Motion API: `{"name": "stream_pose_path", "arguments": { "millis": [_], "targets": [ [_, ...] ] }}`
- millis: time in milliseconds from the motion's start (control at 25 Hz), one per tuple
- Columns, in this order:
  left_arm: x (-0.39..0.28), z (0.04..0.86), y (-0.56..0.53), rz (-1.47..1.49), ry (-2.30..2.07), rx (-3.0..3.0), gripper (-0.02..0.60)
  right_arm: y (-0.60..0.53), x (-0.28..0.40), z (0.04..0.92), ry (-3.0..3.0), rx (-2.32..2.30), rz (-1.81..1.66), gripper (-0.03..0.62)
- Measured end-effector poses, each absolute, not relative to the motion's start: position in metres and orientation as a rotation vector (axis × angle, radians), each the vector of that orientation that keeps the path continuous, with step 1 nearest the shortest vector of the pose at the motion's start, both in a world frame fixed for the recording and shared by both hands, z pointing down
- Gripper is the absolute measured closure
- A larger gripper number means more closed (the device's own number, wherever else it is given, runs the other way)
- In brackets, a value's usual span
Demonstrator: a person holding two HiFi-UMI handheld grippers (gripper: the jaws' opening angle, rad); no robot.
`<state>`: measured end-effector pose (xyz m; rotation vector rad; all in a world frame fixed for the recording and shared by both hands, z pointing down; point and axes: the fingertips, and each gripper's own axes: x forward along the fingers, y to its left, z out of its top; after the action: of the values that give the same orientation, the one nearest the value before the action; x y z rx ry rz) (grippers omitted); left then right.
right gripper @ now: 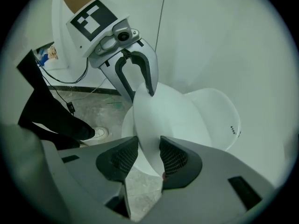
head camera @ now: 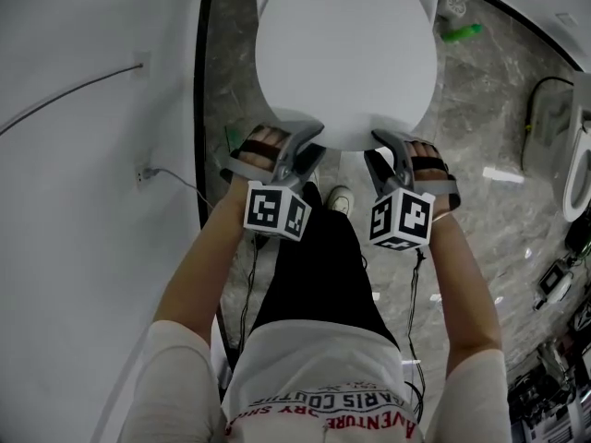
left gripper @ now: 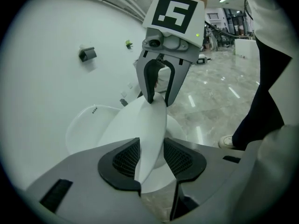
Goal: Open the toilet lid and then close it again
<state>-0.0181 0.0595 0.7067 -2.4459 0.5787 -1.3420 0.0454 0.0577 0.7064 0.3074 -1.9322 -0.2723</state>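
Toilet lid (head camera: 346, 53): lying down or nearly so, front rim toward the person. Thin stiff plastic, probably light, glossy so slippery; best held at the front rim. Left gripper (head camera: 317, 143) and right gripper (head camera: 376, 148) both straddle that rim, jaws slack, not pinching it.

Cool, even indoor light is filling my head view, and the white toilet lid (head camera: 346, 58) is glowing almost washed out. The polished floor (head camera: 489, 109) is throwing back bright streaks of glare. Both gripper views are bulging at the edges inside black corners, with my left tongs (left gripper: 152, 158) and right tongs (right gripper: 148, 157) looking soft up close.
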Motion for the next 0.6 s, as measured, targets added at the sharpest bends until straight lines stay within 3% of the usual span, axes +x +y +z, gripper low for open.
{"name": "stream_pose_path", "arguments": {
  "millis": [600],
  "targets": [
    [-0.018,0.803,0.081,-1.487,0.424,-2.615,0.411,0.080,0.043,0.802,-1.905,0.231,-0.189,0.466]
  ]
}}
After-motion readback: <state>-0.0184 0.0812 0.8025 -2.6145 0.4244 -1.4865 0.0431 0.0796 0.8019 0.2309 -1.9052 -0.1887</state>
